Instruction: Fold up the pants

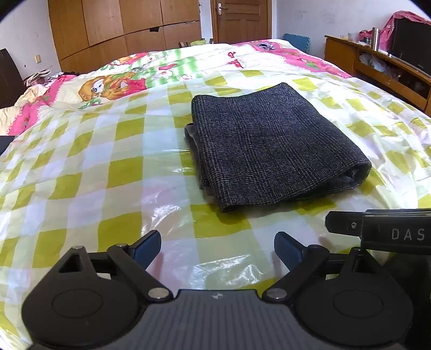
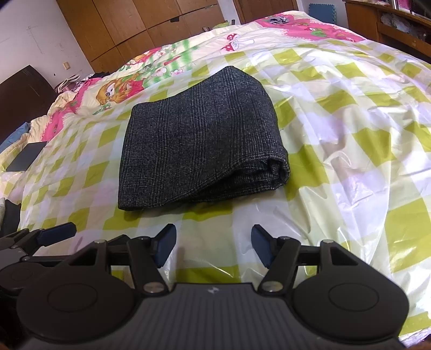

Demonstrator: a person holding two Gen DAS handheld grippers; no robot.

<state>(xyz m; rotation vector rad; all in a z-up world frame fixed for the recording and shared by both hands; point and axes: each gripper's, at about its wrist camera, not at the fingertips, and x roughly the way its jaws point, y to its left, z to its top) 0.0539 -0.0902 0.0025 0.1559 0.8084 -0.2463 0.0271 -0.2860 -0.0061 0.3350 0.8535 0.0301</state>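
Only from the left wrist: door [image 1: 240, 20] beyond folded pants [image 1: 272, 145].

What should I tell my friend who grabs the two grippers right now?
Left gripper: open, nothing between its fingers, held short of the pants.
Right gripper: open too, also empty.
Folded grey checked pants: lying in a thick, compact bundle on the yellow-and-white checked plastic sheet that covers the bed, just ahead of both grippers.
Done: the folding looks finished, neither gripper touches the cloth.
Left: probably nothing, maybe tuck the layers that stick out a little along the bundle's left edge.
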